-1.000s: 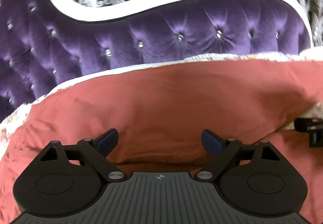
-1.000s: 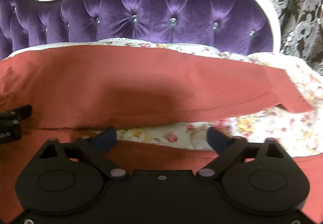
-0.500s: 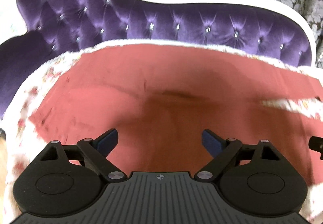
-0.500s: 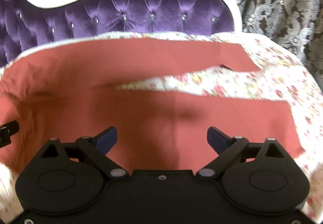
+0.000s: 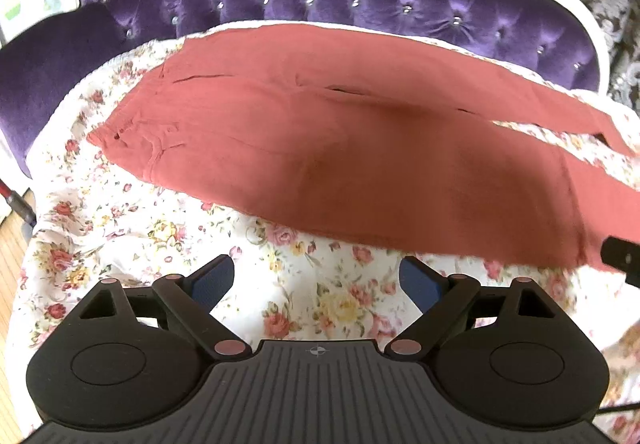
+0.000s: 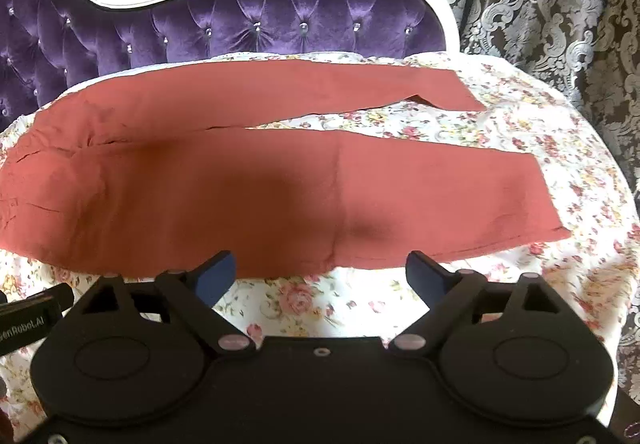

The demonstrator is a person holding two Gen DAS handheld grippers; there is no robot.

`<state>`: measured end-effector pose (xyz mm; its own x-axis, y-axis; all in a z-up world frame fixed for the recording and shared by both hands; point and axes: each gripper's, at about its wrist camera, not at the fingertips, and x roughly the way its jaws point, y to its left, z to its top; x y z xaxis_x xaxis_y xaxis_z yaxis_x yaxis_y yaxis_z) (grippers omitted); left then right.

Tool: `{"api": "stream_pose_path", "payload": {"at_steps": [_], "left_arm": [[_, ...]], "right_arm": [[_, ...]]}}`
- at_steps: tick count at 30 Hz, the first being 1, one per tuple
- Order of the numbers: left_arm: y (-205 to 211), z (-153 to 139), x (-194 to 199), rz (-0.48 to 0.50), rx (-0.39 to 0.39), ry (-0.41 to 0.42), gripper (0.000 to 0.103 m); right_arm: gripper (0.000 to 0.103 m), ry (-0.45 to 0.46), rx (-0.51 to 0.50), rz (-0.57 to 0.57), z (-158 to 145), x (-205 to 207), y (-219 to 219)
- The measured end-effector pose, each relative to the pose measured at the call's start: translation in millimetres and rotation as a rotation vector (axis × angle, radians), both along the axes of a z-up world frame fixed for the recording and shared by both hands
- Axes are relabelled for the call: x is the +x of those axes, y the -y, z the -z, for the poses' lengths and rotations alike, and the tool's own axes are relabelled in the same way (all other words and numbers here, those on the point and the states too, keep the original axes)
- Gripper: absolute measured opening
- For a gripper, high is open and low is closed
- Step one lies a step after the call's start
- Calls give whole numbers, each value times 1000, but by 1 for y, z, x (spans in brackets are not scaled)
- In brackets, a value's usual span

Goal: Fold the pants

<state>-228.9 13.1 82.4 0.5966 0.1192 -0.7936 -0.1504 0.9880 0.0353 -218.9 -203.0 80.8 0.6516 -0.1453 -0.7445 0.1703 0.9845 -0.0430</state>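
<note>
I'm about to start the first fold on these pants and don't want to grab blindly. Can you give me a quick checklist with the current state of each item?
1. Left gripper open and empty: ok.
2. Right gripper open and empty: ok.
3. Pants spread out on the floral sheet: ok.
4. Legs lying apart, floral gap between them: ok.
5. Far leg's cuff flat: not ok, a corner looks turned up.
6. Waistband within view of left gripper: ok.
</note>
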Motion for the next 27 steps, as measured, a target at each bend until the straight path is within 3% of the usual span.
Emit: {"api": "stream_pose_path", "payload": {"at_steps": [8,27], "left_arm": [[18,-8,-13,8,69,25,91],[28,-11,-12,35,26,-4,91]], "right_arm": [[89,9,-56,-4,1,-11,-1],[85,-14,-39,-4,6,-11,5]]}}
